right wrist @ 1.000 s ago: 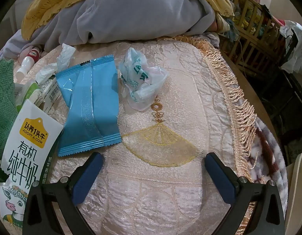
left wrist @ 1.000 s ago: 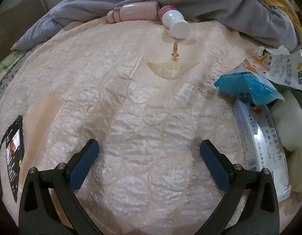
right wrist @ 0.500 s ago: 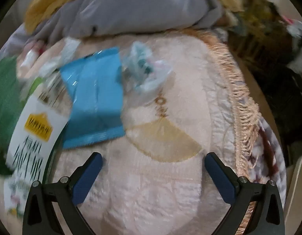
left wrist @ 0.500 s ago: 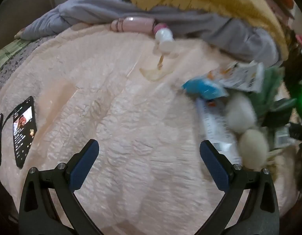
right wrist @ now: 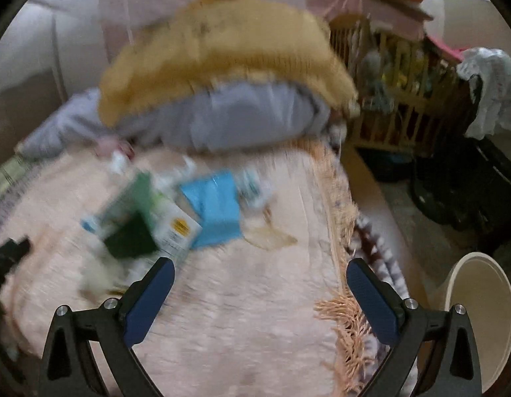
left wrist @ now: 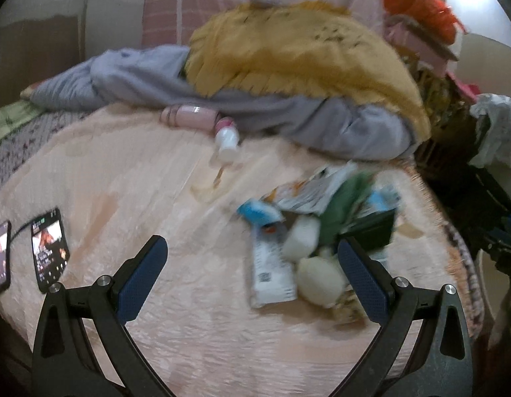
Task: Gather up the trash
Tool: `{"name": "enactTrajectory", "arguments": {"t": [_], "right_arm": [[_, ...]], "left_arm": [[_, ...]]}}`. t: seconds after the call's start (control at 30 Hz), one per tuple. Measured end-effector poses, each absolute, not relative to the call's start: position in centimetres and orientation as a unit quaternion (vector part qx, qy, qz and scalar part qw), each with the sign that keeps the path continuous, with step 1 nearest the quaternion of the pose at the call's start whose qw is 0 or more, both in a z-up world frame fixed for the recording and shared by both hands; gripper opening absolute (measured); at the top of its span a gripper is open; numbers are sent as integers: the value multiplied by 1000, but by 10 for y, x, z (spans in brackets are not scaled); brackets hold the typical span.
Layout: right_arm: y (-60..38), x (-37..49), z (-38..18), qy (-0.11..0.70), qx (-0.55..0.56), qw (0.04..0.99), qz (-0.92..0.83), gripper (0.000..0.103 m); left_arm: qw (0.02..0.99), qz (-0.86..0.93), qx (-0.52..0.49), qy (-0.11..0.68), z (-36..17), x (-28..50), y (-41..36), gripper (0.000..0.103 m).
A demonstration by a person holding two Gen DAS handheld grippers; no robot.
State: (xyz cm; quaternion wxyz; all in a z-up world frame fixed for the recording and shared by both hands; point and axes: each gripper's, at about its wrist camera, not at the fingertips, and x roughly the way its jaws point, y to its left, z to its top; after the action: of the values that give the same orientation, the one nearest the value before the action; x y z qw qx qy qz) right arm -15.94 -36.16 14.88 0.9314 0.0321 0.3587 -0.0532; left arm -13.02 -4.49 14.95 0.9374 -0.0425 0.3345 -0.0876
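Observation:
A heap of trash lies on the pink quilted cover [left wrist: 156,172]: a white wrapper [left wrist: 270,264], pale lumps [left wrist: 318,279], a blue packet [left wrist: 255,213] and a green-and-white carton [right wrist: 146,218]. A flat blue wrapper [right wrist: 214,208] and a crumpled plastic bag [right wrist: 254,187] lie beside the carton in the blurred right wrist view. A small white bottle [left wrist: 227,142] rests further back. My left gripper [left wrist: 252,274] hangs open above the cover, its right finger over the heap's near edge. My right gripper [right wrist: 260,294] is open and empty, back from the trash.
Grey and yellow bedding [left wrist: 288,76] is piled at the back, with a pink bottle [left wrist: 189,115] against it. Two lit phones [left wrist: 50,248] lie at the left. The cover's fringed edge [right wrist: 338,218] runs along the right, a cream bin [right wrist: 480,314] below it, a wooden rack [right wrist: 397,76] behind.
Both grippers have pulled back and up from the cover, so the trash looks smaller and farther. The left view swung right to take in the heap. Both stayed open.

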Motion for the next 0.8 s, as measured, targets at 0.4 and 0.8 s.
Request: {"name": "enactTrajectory", "arguments": {"t": [0.4, 0.8], "right_arm": [[-302, -220, 213, 240, 19, 970, -25, 103], [-284, -230, 224, 223, 4, 975, -24, 103]], "left_arm": [[964, -87, -24, 252, 202, -169, -66, 102], [973, -65, -3, 223, 217, -186, -72, 103]]}}
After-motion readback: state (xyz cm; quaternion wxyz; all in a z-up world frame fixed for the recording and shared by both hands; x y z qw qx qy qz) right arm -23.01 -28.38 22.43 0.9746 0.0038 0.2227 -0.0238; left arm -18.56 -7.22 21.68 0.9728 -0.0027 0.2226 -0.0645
